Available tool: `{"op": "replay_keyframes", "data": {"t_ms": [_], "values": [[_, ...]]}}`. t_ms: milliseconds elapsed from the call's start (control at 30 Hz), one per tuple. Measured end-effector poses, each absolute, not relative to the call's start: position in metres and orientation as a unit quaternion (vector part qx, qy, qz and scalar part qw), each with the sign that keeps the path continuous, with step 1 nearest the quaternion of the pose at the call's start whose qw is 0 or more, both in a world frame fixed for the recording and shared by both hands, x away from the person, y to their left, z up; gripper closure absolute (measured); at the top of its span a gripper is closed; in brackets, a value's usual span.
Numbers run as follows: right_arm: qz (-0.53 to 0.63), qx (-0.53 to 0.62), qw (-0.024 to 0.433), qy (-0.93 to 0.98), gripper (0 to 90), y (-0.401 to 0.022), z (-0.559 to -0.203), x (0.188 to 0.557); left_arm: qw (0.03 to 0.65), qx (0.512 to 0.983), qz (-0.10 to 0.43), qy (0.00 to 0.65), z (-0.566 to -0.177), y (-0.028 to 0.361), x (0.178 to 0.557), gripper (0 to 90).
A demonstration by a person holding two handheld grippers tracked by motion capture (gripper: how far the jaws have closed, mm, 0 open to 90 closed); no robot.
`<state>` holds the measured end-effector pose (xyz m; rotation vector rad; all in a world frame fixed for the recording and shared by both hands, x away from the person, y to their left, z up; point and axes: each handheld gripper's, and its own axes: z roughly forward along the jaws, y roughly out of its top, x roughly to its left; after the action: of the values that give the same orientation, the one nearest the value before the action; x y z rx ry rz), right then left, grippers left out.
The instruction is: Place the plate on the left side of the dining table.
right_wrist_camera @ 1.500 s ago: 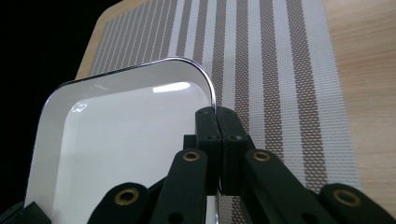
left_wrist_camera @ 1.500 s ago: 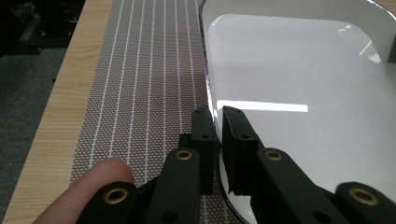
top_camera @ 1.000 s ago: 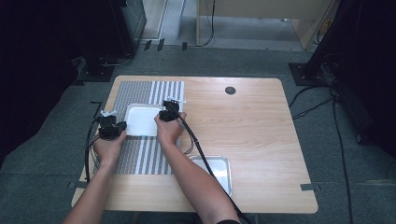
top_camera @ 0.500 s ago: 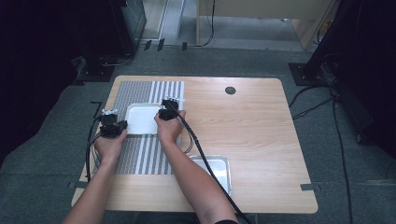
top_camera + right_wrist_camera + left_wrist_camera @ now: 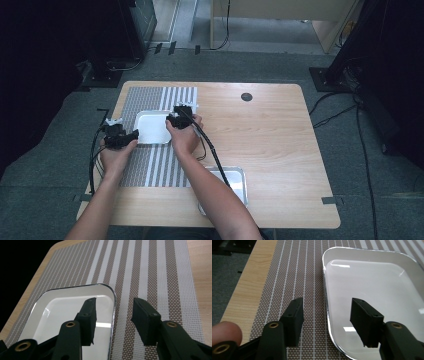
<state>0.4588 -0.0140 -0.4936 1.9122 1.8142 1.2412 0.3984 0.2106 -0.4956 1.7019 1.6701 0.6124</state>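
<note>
A white rectangular tray (image 5: 150, 129) lies on a striped placemat (image 5: 155, 165) at the table's left. My left gripper (image 5: 132, 136) is at the tray's left edge. In the left gripper view, my left gripper (image 5: 327, 307) straddles the rim of the tray (image 5: 374, 285), with the pads clear of it. My right gripper (image 5: 171, 120) is at the tray's right edge. In the right gripper view, my right gripper (image 5: 115, 302) stands either side of the rim of the tray (image 5: 65, 307), not pressing on it. Both pairs of jaws have just been opening. The tray is empty.
A second, metal tray (image 5: 235, 180) sits near the front edge of the wooden table (image 5: 270, 135), under my right forearm. A dark round grommet (image 5: 246, 96) is at the back. Cables trail from both grippers across the mat.
</note>
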Motion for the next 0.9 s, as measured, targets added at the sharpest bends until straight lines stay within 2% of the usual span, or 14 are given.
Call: {"op": "replay_keyframes", "data": {"t_ms": [133, 367, 533, 900], "values": [[0.425, 0.629, 0.135, 0.637, 52.7, -0.016, -0.486, 0.455, 0.336, 0.653, 0.233, 0.637, -0.491, 0.21, 0.394, 40.2], [0.419, 0.602, 0.12, 0.669, 37.0, -0.028, -0.469, 0.44, 0.353, 0.66, 0.22, 0.625, -0.481, 0.208, 0.381, 30.3], [0.431, 0.582, 0.129, 0.678, 27.8, -0.043, -0.453, 0.423, 0.364, 0.668, 0.217, 0.612, -0.476, 0.201, 0.367, 24.5], [0.417, 0.561, 0.139, 0.701, 26.5, -0.08, -0.429, 0.401, 0.382, 0.674, 0.223, 0.592, -0.463, 0.191, 0.346, 18.9]]}}
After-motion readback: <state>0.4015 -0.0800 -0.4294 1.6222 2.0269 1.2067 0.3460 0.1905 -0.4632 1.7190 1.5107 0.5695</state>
